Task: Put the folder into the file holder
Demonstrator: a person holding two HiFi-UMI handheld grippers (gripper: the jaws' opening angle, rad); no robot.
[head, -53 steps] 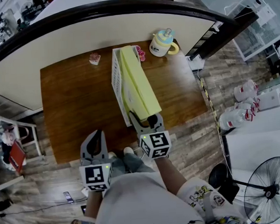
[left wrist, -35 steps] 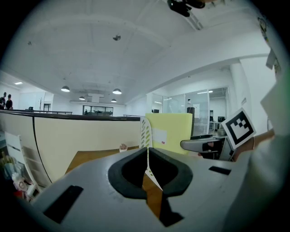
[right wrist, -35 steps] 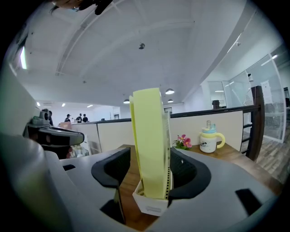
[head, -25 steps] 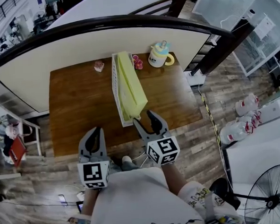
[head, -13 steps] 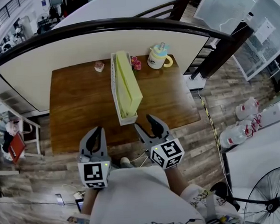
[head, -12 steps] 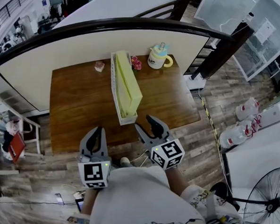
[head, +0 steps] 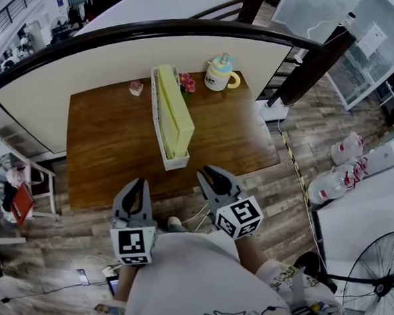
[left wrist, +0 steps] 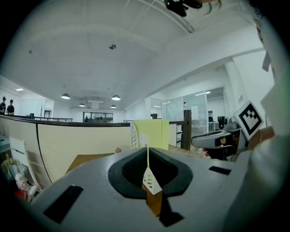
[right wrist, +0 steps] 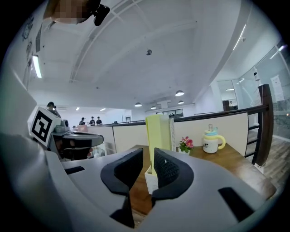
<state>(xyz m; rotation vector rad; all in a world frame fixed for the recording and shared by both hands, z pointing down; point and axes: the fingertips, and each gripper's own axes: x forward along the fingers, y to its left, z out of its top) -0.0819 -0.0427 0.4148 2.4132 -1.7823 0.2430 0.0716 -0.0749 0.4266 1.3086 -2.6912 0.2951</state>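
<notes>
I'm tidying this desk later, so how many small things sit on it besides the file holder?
3: a pink trinket left of the holder, at its far end; flowers just right of it; a mug further right. The holder may hide others.

The file holder (head: pixel 160 122), with the yellow folder (head: pixel 175 111) upright in it, splits the wooden table (head: pixel 110 152) lengthwise, from near the front edge to the back. Seen from the head view, a broad bare stretch lies to its left, broken only by a small pink object (head: pixel 136 88) at the back. The right side is bare too — except a small flower pot (head: pixel 186 84) just beside the holder's far end and a mug (head: pixel 218 74) near the back corner. A cream partition (head: pixel 65 75) under a dark rail (head: pixel 110 35) closes the far side.
</notes>
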